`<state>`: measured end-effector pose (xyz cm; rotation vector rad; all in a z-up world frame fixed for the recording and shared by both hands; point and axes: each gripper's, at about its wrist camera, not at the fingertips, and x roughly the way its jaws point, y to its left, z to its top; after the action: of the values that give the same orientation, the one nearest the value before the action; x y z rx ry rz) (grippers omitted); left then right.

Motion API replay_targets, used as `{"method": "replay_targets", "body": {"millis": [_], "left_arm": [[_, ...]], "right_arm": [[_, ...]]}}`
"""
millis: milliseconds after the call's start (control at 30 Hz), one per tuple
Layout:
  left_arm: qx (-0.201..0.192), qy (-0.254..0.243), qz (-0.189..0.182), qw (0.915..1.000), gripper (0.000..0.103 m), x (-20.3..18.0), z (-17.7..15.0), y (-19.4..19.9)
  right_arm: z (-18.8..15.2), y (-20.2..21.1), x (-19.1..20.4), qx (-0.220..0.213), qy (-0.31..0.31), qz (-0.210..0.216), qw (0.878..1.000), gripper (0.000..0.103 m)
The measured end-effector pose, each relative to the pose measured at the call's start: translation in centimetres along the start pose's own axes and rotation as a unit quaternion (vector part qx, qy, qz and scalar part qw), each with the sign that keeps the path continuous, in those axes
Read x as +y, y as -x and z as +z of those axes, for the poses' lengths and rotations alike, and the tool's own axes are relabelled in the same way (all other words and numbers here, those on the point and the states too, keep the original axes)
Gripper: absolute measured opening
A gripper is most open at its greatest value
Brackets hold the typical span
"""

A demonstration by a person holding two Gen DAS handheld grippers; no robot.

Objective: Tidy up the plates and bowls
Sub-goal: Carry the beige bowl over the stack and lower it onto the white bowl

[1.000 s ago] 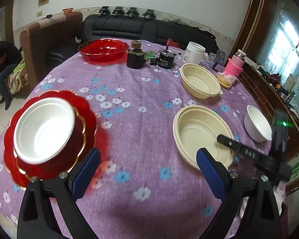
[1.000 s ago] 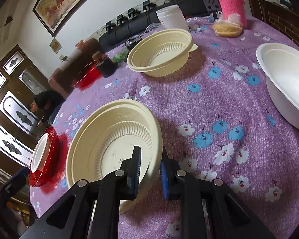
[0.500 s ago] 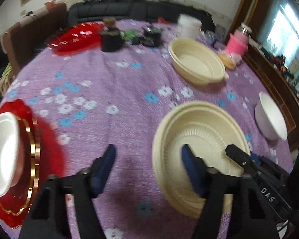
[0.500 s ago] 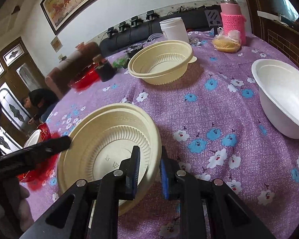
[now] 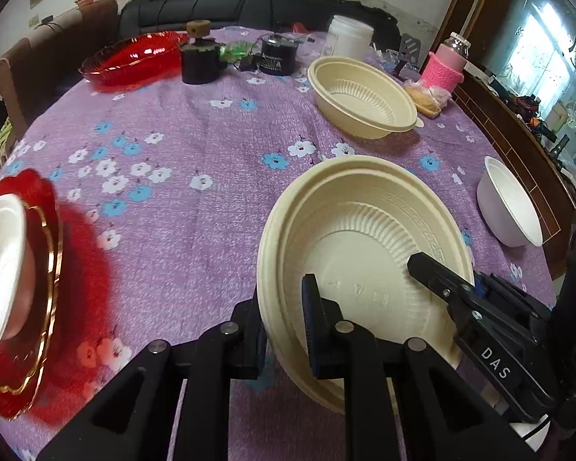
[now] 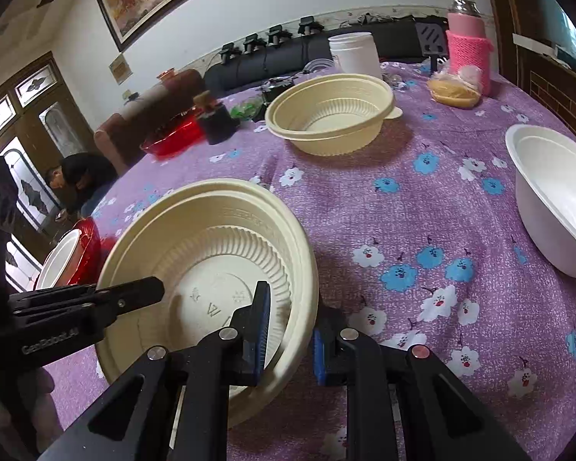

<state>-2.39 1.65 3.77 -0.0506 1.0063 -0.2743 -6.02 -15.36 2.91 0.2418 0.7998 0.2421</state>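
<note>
A large cream ribbed bowl point(image 5: 364, 238) point(image 6: 211, 238), which looks like two nested ones, sits near the table's front. My left gripper point(image 5: 284, 299) is closing its jaws onto the bowl's left rim, one pad inside and one outside, both pressing. My right gripper point(image 6: 292, 319) is shut on the opposite rim. Each gripper shows in the other's view, the right gripper point(image 5: 437, 280) and the left gripper point(image 6: 134, 296). A second cream bowl point(image 5: 361, 96) point(image 6: 330, 111) stands further back. A white bowl point(image 5: 507, 207) point(image 6: 553, 192) sits at the right. Another white bowl point(image 5: 0, 269) rests on a red plate point(image 5: 46, 230) at the left.
A purple flowered cloth point(image 5: 196, 199) covers the round table. At the back stand a red glass dish point(image 5: 130, 57), dark jars point(image 5: 201, 63), a white tub point(image 5: 349, 38) and a pink-sleeved bottle point(image 5: 445, 65). A person point(image 6: 80, 176) sits beyond the left edge.
My left gripper swung right from the red plate to the near cream bowl and closed its wide-open jaws onto the rim. My right gripper kept its grip.
</note>
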Motion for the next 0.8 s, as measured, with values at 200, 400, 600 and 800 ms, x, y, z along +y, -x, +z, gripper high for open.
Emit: {"method": "replay_targets", "body": {"millis": [200,400,600,800], "left_arm": [[-0.021,0.017,0.008,0.9996,0.016,2.6,-1.1,3.3],[-0.054,0.068,0.022,0.996,0.016,8.1,-1.9,7.9],[-0.088,0.128,0.063,0.9858,0.016,15.5,-2.5,12.0],[-0.077,0.17,0.099,0.9773,0.016,21.6,-2.8,12.2]], "right_arm": [[-0.2,1.6,3.2,0.003,0.015,0.022,1.0,0.02],[1.6,1.6,9.6,0.011,0.06,0.052,0.997,0.021],[3.2,-0.5,18.0,0.02,0.114,0.088,0.989,0.021],[3.7,-4.5,24.8,0.045,0.155,0.105,0.981,0.021]]}}
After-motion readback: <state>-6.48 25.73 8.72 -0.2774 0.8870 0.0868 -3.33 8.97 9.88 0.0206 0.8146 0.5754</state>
